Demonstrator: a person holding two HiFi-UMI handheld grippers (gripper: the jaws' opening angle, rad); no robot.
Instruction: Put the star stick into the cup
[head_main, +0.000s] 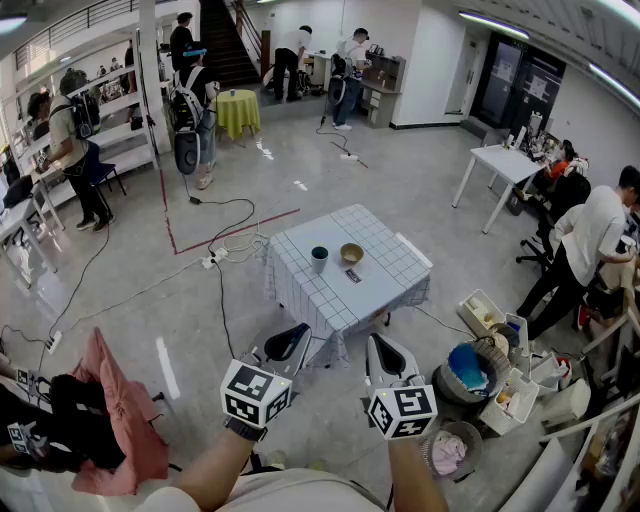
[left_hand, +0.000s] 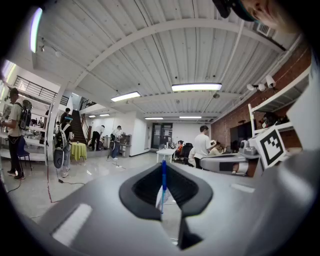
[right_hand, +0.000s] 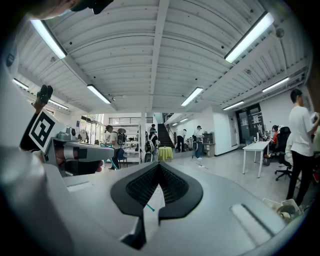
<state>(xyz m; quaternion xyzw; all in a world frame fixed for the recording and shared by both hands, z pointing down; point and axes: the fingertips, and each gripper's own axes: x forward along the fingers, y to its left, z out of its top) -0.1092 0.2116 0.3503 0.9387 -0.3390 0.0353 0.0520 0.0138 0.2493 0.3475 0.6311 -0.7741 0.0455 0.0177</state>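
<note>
— Grey office floor (head_main: 200, 300) spreads on all sides, and the table (head_main: 390, 290) with the checked cloth stands alone in the middle, well apart from both grippers. Where is the task's thing?
— On the cloth, I think. The dark cup (head_main: 319, 259) is on the far left part and the bowl (head_main: 351, 253) is just beside it on the right. A small dark piece on the near side of the bowl should be the star stick (head_main: 353, 275). It is too small to be sure.
— And the grippers?
— The left gripper (head_main: 300, 332) has its jaws closed together. A thin blue line (left_hand: 163, 187) shows in the seam, and I cannot tell what it is. The right gripper (right_hand: 159, 167) is closed too, with nothing clamped, only a tiny teal mark (right_hand: 148, 206) low in the gap.
— What may go wrong?
— Closed jaws cannot take anything, so they must open before the reach. The stick seems to lie flat, so the jaws may pinch the cloth with it and drag the cup. The bowl is so close that the stick could drop there instead. A push on the rim could tip the cup.
— The cables (head_main: 225, 215)?
— They lie left of the table, and a foot could catch them on the way.
</note>
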